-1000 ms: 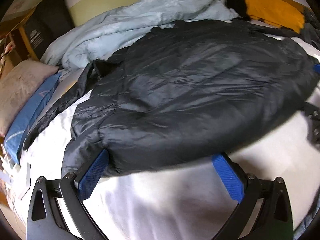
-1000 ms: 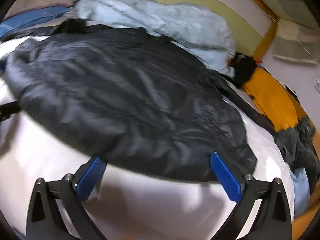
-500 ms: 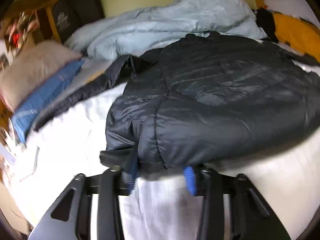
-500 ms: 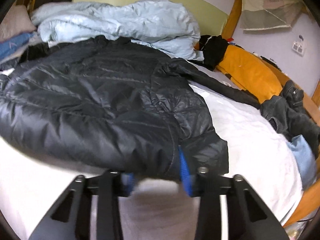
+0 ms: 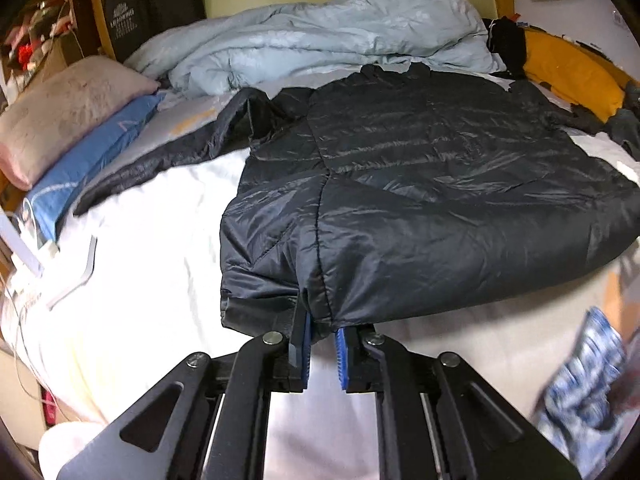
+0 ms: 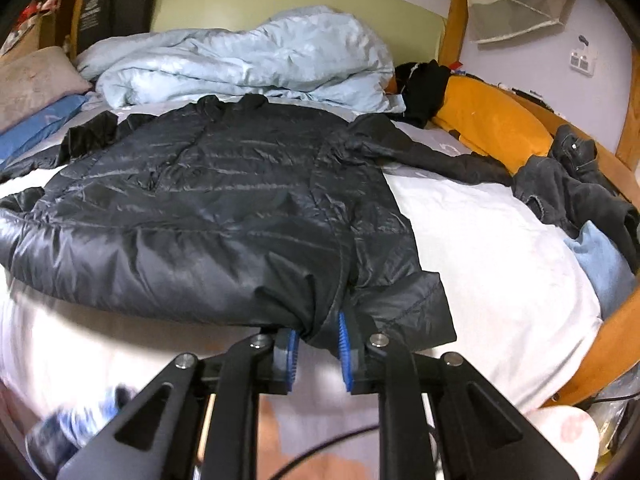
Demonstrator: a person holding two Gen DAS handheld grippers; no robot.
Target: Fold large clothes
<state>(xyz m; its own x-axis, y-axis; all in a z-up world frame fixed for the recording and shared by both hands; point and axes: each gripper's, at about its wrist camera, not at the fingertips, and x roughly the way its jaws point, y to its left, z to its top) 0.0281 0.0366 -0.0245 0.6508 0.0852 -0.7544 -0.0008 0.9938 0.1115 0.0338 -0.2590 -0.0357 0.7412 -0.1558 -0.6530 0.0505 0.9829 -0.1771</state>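
A black bag (image 5: 152, 4) stands at about 11 o'clock in the left wrist view. It carries pale print: a small emblem with a line of letters under it, too small and blurred to read. In the right wrist view the same print is also not readable.
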